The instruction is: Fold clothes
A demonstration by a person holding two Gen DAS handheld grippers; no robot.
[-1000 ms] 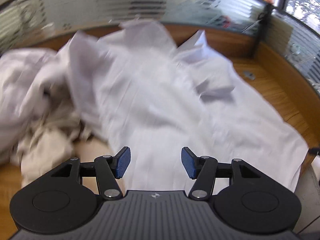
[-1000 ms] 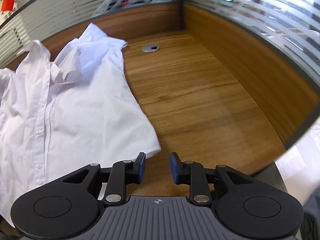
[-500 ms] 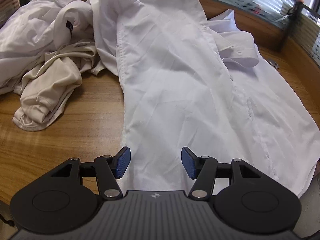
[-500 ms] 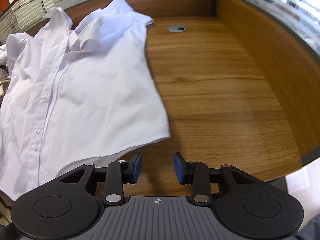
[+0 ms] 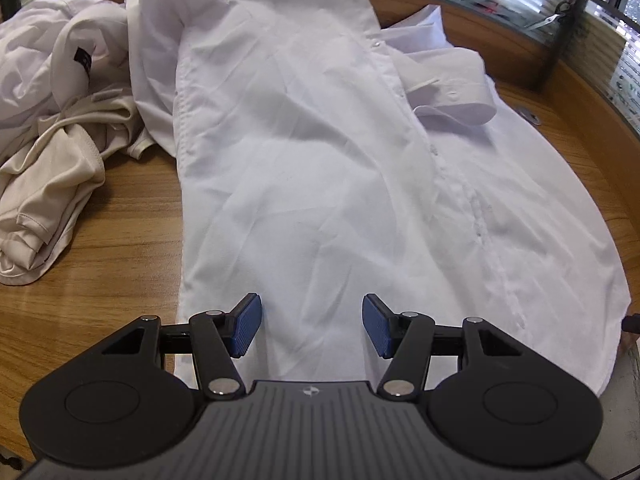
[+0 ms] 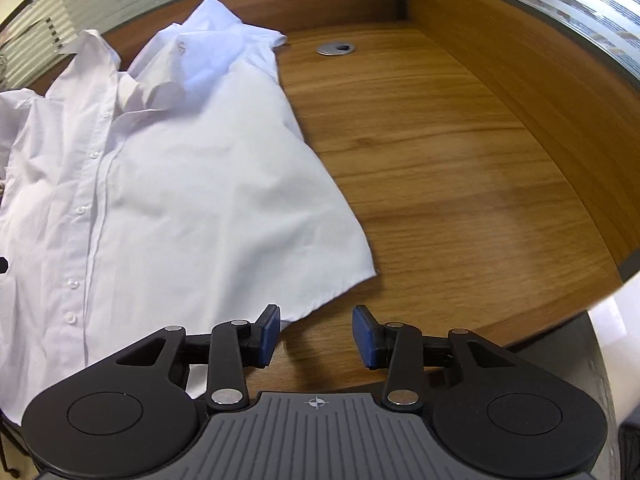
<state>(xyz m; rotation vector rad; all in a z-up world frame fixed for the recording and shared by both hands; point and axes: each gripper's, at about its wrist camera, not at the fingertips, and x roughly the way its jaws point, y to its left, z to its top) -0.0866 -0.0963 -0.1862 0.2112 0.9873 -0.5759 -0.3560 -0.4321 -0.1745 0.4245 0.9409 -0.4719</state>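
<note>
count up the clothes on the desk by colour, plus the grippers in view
white button-up shirt, spread flat: 1
white garment, crumpled at the left: 1
cream garment, bunched at the left: 1
left gripper, open above the shirt's hem: 1
right gripper, jaws opening, only bare desk between them: 1
total: 3 clothes, 2 grippers

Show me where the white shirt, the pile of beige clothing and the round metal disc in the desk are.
white shirt [image 5: 320, 168], left wrist view, on its front panel.
beige clothing [image 5: 52, 184], left wrist view, on the crumpled heap's near fold.
metal disc [image 6: 336, 48], right wrist view, on its rim.
</note>
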